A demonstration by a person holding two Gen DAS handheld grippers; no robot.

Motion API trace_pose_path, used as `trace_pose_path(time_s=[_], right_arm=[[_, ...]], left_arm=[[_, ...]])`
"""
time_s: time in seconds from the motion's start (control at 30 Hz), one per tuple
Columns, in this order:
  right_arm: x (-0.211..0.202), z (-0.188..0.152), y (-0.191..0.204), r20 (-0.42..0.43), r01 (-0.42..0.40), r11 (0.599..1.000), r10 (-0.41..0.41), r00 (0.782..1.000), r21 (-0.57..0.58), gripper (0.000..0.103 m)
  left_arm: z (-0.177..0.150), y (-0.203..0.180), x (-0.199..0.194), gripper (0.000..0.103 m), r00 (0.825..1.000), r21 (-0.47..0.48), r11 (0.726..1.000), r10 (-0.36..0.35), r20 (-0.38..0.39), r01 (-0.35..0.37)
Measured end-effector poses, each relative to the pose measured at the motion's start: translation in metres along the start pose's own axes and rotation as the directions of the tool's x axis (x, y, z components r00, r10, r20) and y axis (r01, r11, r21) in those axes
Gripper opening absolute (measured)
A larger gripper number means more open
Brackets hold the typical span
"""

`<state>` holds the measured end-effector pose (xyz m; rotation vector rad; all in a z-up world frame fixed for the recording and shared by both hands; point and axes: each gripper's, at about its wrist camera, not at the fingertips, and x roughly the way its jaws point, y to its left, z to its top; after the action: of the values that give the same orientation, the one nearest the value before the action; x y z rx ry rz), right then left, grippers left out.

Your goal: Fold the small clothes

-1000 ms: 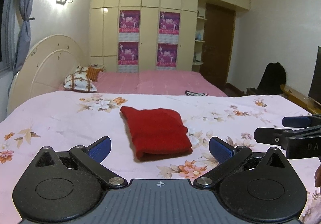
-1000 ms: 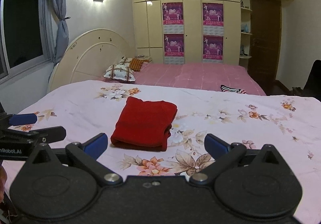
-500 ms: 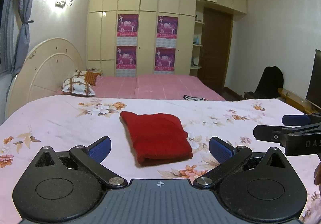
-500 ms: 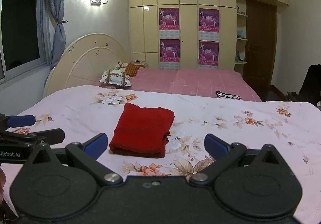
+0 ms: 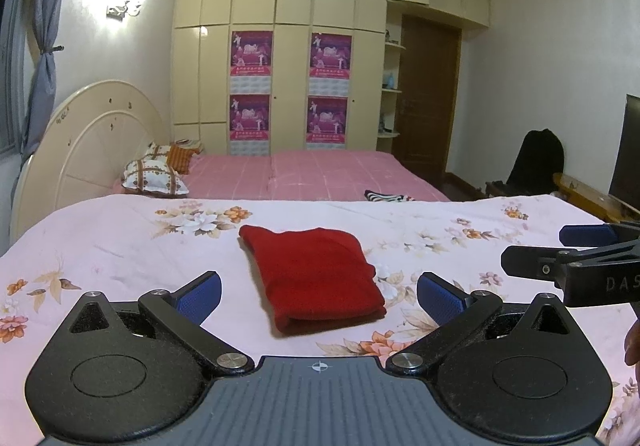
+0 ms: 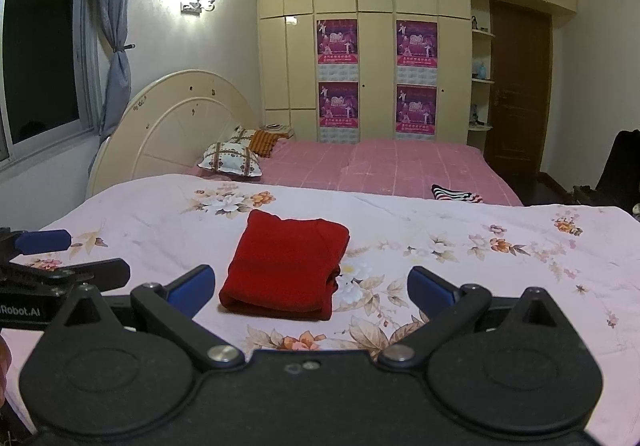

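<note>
Near bed [image 5: 120,246] spread with a pale pink floral sheet; folded red garment [image 5: 316,278] lying flat near its middle, folded edge toward the cameras. Beyond, a second bed [image 5: 320,174] under a pink checked cover, bearing two patterned pillows [image 5: 154,174] by the headboard and a striped black-and-white cloth [image 5: 386,197] near its right edge

open sheet [image 5: 120,246] round red garment [image 5: 316,278]

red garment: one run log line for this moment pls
left gripper: open, empty | right gripper: open, empty | red garment: folded, on floral sheet, untouched
</note>
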<state>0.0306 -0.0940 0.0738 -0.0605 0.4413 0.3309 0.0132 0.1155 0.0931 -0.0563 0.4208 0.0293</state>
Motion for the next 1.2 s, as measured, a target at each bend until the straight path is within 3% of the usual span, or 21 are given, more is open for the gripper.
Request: trace_pose_path(time_s=[1.2], right_arm=[[0.0007,0.0006,0.0000,0.003,-0.003,1.000,0.003,1.000,-0.002,0.102]], left_arm=[[0.0019,0.0022,-0.0025,0.103,1.000,0.014,1.000,0.005,0.008,-0.005]])
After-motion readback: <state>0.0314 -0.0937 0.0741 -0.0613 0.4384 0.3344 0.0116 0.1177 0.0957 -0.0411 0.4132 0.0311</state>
